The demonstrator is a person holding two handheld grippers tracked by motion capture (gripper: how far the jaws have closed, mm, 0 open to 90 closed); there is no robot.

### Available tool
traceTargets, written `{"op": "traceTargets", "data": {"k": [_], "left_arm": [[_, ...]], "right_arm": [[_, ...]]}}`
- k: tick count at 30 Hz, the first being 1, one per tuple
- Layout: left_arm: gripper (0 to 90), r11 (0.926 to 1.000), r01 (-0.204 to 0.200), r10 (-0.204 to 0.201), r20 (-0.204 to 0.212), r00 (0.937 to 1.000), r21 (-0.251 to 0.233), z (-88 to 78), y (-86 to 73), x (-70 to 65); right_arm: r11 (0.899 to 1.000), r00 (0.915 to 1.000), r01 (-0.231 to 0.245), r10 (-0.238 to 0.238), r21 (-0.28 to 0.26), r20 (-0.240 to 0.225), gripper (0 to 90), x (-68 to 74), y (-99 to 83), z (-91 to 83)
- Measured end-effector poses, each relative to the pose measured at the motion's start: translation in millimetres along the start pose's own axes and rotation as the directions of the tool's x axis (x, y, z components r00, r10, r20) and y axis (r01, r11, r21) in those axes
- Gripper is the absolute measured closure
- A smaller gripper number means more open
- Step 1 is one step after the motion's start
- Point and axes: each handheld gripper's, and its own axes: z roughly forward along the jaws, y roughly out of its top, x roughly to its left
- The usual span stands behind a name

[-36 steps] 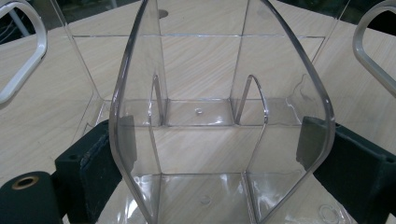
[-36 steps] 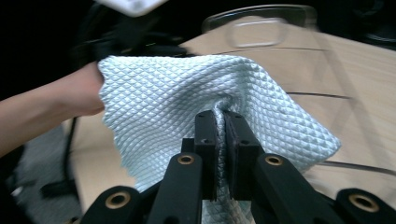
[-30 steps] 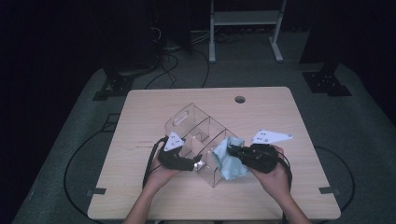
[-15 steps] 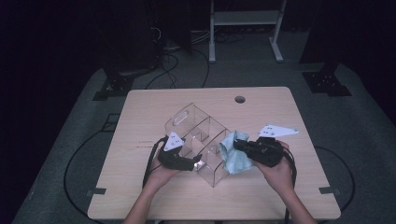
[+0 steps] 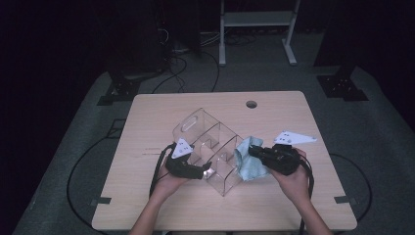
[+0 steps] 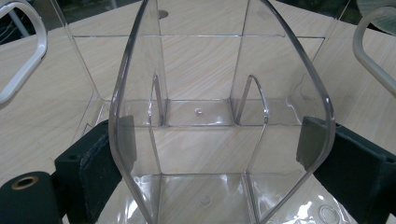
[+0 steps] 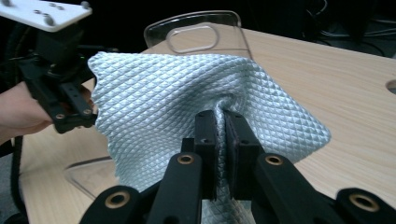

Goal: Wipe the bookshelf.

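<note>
A clear plastic organizer (image 5: pixel 210 139) with several compartments and a cut-out handle stands slanted on the wooden table (image 5: pixel 156 112). My left gripper (image 5: pixel 207 171) is shut on its near end; in the left gripper view the pads (image 6: pixel 125 140) press the clear walls (image 6: pixel 219 93) from both sides. My right gripper (image 5: pixel 252 151) is shut on a light blue waffle cloth (image 5: pixel 247 164), which bunches against the organizer's right side. In the right gripper view the cloth (image 7: pixel 159 93) spreads ahead of the closed jaws (image 7: pixel 220 119), with the organizer's handle (image 7: pixel 201 35) behind it and the left gripper (image 7: pixel 60 93) at left.
A round cable hole (image 5: pixel 251 104) sits near the table's far edge. Black cables trail from both grippers over the near edge. A white frame (image 5: pixel 254 19) and floor cables lie beyond the table.
The right gripper, with the cloth in it, has shifted slightly to the right and away along the organizer's side. The left gripper and the organizer have stayed still.
</note>
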Motion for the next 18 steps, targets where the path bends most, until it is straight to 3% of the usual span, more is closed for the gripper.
{"op": "traceTargets", "data": {"k": [8,18], "left_arm": [[8.4,1.0,-0.001,0.001,-0.001,1.0,0.004,0.0,0.5,-0.1],[8.4,1.0,0.001,-0.001,-0.001,1.0,0.0,0.3,0.2,0.3]], "right_arm": [[0.998,0.9982,-0.058,0.059,-0.002,0.013,83.8,-12.3,-21.0,-2.4],[0.99,0.9968,-0.079,0.077,0.114,0.022,83.7,-18.6,-48.7,19.0]]}}
